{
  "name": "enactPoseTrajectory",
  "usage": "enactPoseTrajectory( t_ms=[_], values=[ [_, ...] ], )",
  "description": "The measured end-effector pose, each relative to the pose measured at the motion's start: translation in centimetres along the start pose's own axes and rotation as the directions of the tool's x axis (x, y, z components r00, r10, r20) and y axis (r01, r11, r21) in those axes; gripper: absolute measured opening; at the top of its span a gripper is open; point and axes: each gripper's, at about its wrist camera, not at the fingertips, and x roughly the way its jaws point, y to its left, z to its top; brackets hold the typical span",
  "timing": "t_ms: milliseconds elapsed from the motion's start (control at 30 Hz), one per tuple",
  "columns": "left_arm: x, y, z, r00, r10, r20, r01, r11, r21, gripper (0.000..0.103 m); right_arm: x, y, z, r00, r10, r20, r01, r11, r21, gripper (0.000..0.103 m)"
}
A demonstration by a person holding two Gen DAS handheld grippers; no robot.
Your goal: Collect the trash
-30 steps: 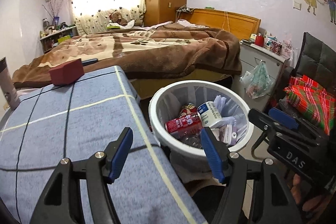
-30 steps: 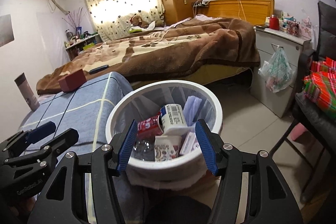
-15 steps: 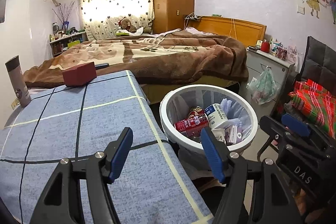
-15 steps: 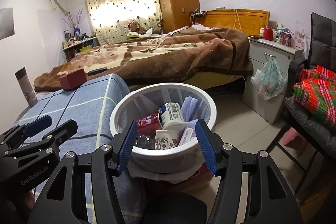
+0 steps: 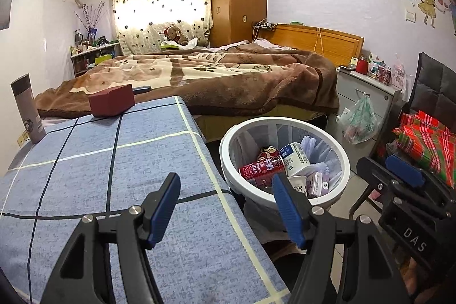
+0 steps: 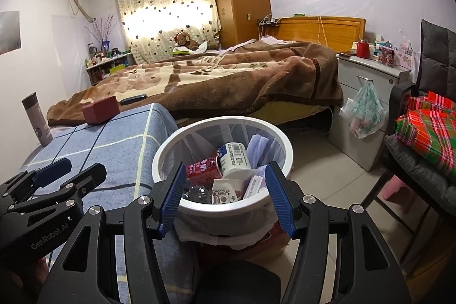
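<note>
White-rimmed, the trash bin (image 6: 280,145) beside the blue checked table (image 5: 85,161) holds a red milk carton (image 5: 260,170), a white can (image 6: 235,157) and small packets. Your left gripper (image 5: 226,208) hovers over the table edge near it, fingers wide and empty. Your right gripper (image 6: 225,201) hangs above its near rim, equally wide, gripping nothing.
</note>
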Motion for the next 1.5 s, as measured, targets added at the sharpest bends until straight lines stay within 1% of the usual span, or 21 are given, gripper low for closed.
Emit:
enactPoseTrajectory(
  t_ms=[1500],
  values=[
    [-0.7, 1.1, 0.2, 1.000, 0.017, -0.001, -0.017, 1.000, -0.017, 0.069, -0.3, 0.7, 0.0, 1.000, 0.004, -0.004, -0.004, 1.000, -0.011, 0.059]
  ],
)
